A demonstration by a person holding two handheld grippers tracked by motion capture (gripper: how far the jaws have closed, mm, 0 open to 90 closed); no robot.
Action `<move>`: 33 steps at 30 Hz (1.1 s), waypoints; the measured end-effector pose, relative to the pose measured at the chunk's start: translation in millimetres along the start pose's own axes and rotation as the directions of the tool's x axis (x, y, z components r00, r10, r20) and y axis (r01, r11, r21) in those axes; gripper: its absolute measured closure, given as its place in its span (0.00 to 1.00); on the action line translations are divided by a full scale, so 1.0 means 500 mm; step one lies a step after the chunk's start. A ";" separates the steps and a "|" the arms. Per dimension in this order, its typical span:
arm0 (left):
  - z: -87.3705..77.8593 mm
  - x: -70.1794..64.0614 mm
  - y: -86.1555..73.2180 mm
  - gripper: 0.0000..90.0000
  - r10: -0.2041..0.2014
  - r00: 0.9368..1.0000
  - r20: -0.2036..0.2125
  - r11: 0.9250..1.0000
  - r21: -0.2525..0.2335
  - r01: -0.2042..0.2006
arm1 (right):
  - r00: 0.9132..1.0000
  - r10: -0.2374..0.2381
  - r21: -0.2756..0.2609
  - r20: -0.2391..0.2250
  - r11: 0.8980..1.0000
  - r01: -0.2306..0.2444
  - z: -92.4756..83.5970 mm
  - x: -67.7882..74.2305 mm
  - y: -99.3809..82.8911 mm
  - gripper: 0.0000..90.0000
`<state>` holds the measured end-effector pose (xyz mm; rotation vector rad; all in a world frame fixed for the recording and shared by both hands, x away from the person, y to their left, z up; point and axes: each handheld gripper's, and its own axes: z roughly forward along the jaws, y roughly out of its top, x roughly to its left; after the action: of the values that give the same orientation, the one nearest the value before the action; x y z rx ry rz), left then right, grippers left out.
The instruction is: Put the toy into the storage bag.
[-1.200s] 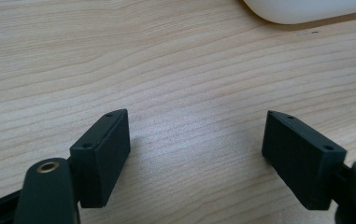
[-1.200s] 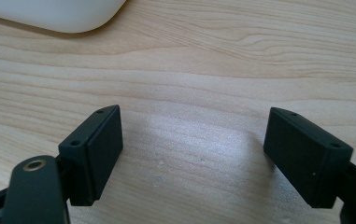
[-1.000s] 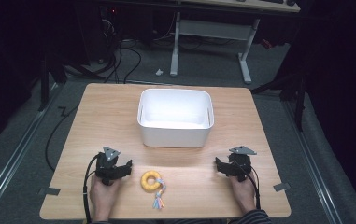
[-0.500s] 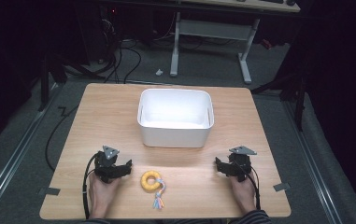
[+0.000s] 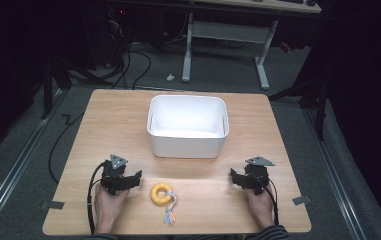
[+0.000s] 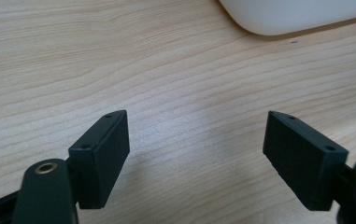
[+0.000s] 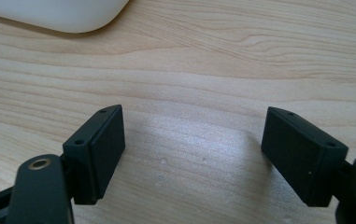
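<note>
Yellow ring toy (image 5: pixel 161 194) w/ pastel tassel lies flat on the bench (image 5: pixel 103 115), near front edge, btwn your two grippers, just right of your left gripper (image 5: pixel 137 176). Left jaws wide apart, just been closing a bit, nothing btwn them. Right gripper (image 5: pixel 232 176) jaws wide too, empty. White bin (image 5: pixel 188 145) sits behind the toy, mid-bench.
</note>
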<state>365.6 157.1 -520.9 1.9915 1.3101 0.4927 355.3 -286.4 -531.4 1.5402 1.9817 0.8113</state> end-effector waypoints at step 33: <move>-0.068 -0.053 0.027 0.34 0.073 0.984 0.165 0.997 0.022 -0.078 | 1.000 -0.013 -0.005 0.005 1.000 0.013 -0.002 0.003 -0.001 0.26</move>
<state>341.4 141.5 -486.4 2.0642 1.1502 0.3380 354.0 -285.3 -531.2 1.5234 1.9824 0.8055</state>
